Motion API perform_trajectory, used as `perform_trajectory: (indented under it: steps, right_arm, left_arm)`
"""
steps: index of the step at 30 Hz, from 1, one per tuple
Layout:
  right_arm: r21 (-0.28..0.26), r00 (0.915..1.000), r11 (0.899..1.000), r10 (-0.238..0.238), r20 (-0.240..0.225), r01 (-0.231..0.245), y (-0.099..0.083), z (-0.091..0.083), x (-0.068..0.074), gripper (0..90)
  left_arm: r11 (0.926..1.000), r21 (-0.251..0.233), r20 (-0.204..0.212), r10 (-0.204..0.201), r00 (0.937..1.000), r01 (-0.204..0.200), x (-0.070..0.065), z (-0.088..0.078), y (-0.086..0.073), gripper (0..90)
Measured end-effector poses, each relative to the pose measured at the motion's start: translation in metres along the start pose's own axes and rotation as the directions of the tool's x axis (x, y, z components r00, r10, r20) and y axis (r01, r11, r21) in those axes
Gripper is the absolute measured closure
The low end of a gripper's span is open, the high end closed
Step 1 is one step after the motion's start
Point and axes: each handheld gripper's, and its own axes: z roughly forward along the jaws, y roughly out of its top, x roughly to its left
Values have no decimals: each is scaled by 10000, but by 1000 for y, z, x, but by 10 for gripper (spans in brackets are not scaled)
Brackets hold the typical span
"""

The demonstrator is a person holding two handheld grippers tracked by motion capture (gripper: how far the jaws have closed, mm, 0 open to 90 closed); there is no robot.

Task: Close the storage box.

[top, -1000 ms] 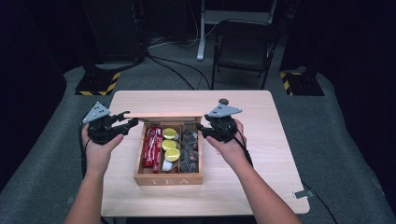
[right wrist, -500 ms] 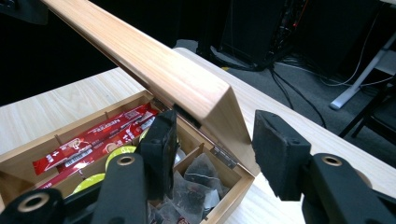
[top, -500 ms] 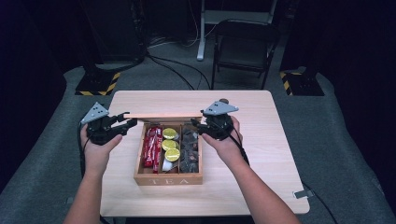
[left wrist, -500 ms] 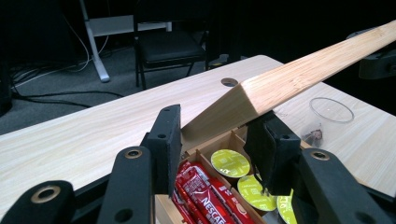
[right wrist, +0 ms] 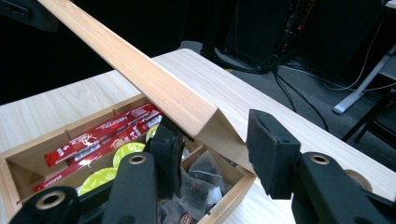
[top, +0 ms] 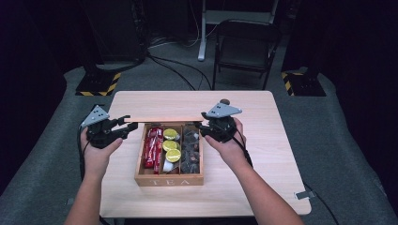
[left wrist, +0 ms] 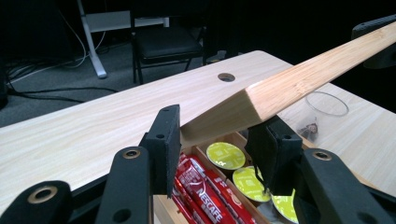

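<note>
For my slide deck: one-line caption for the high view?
Two grippers hold a wooden lid above an open tea box.

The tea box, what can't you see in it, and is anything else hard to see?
- Tea box: in the high view, its back edge is hidden by the raised wooden lid.
- Dark tea bags: print too small to read; the right gripper covers some.
- Red Nescafe sticks: cut off by the bottom edge in the left gripper view.
- Left gripper: its jaw hides part of the green pods.

A pale wooden tabletop (top: 263,154) carries an open tea box (top: 170,178) near its middle; a clear cup (left wrist: 327,105) stands just beside the box.
</note>
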Motion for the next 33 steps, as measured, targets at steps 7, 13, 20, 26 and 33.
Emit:
perform_trajectory:
  steps: [7, 13, 20, 26, 33]
  right_arm:
    - [75, 9997, 9999, 87, -219, -85, -6, -2, 2, 545]
    - [111, 9988, 9996, 275, -406, -271, -10, -3, 3, 534]
    - [51, 9986, 9994, 355, -400, -353, -13, -4, 4, 531]
    - [-59, 9989, 9997, 238, -416, -240, -17, -5, 6, 531]
    - [-194, 9964, 9986, 486, -698, -500, -21, -7, 4, 530]
  left_arm:
    - [9999, 88, -251, 88, 9996, -86, -6, -5, -5, 530]
    - [9998, 143, -387, 139, 9992, -134, -10, -11, -8, 524]
    - [9998, -37, -251, 209, 9995, -210, -18, -20, -8, 524]
    - [9996, -5, -470, 296, 9985, -296, -27, -22, -9, 507]
    - [9988, 351, -993, 362, 9944, -328, -35, -20, -7, 498]
